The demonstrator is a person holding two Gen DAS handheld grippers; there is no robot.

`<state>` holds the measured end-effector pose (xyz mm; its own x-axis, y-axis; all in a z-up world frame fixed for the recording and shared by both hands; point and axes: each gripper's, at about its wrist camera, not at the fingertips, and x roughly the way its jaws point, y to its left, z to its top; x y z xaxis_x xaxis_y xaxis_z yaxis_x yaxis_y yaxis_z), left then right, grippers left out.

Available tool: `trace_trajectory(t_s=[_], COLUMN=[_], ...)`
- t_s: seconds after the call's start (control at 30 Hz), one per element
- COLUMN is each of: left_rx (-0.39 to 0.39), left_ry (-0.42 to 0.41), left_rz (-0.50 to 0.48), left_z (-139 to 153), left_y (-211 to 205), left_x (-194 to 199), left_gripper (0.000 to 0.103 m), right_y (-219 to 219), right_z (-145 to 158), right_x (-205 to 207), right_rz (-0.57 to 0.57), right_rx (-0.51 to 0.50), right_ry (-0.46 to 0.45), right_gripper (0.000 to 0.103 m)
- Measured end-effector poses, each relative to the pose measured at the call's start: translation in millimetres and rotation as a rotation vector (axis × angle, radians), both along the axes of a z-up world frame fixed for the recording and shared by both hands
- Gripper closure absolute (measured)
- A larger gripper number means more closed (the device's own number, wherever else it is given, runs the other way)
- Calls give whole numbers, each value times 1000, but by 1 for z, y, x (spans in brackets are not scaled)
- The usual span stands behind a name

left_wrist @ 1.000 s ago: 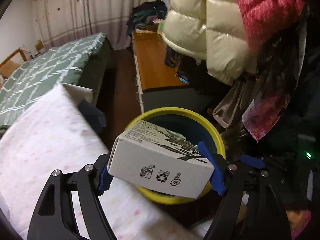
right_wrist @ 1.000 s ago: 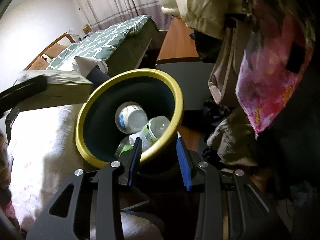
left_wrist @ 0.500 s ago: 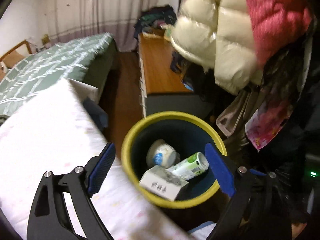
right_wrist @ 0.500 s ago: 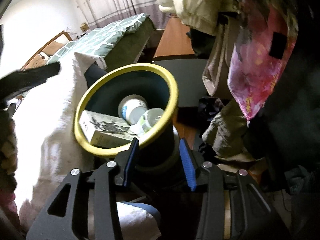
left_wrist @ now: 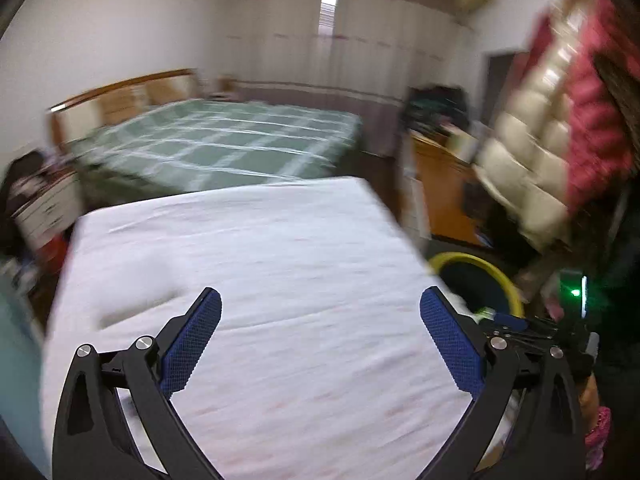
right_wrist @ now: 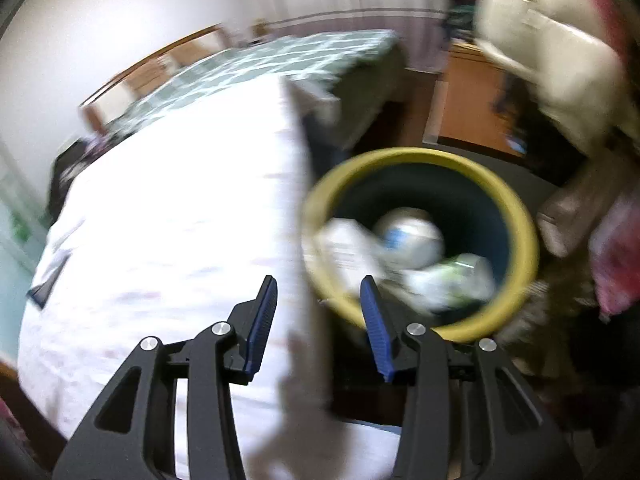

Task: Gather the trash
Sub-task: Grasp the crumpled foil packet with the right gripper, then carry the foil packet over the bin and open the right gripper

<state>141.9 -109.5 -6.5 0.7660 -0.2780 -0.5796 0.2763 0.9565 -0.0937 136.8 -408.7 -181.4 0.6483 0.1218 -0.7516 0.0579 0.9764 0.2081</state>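
A dark bin with a yellow rim (right_wrist: 520, 216) stands on the floor beside the white-covered table (right_wrist: 160, 220). Inside lie a white carton (right_wrist: 344, 248), a white cup (right_wrist: 412, 236) and a green-labelled bottle (right_wrist: 460, 276), all blurred. My right gripper (right_wrist: 318, 308) is open and empty, over the table's edge just left of the bin. My left gripper (left_wrist: 320, 336) is wide open and empty above the white tabletop (left_wrist: 260, 260); the bin's rim (left_wrist: 476, 260) shows at its right.
A green checked bed (left_wrist: 224, 144) lies beyond the table. A wooden cabinet (left_wrist: 436, 184) stands at the right, with cream and red padded jackets (left_wrist: 532, 152) hanging above the bin. A dark flat object (right_wrist: 48, 280) lies at the table's left edge.
My left gripper let the carton drop into the bin, then swung left and up over the table. My right gripper opened wider and shifted left off the bin's rim.
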Motion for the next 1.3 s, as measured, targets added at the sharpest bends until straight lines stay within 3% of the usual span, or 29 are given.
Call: trace_trajectory(t_s=[0.2, 0.33, 0.5, 0.7, 0.97, 1.3], left_rx=[36, 41, 17, -16, -21, -59], left_ry=[-52, -80, -81, -51, -31, -4], left_rz=[293, 393, 418, 404, 373, 378], left_z=[9, 12, 6, -11, -25, -34], left_y=[115, 164, 197, 214, 213, 220], left_x=[-45, -69, -79, -76, -76, -68], left_gripper=[5, 5, 5, 5, 5, 5], right_y=[120, 205, 299, 372, 392, 402], right_z=[12, 16, 21, 17, -4, -5], right_x=[36, 49, 44, 46, 63, 70], right_rz=[260, 417, 572, 617, 560, 536], right_rx=[-6, 5, 32, 0, -24, -70], right_ry=[-4, 0, 1, 21, 79, 70], right_gripper=[61, 56, 56, 56, 56, 56])
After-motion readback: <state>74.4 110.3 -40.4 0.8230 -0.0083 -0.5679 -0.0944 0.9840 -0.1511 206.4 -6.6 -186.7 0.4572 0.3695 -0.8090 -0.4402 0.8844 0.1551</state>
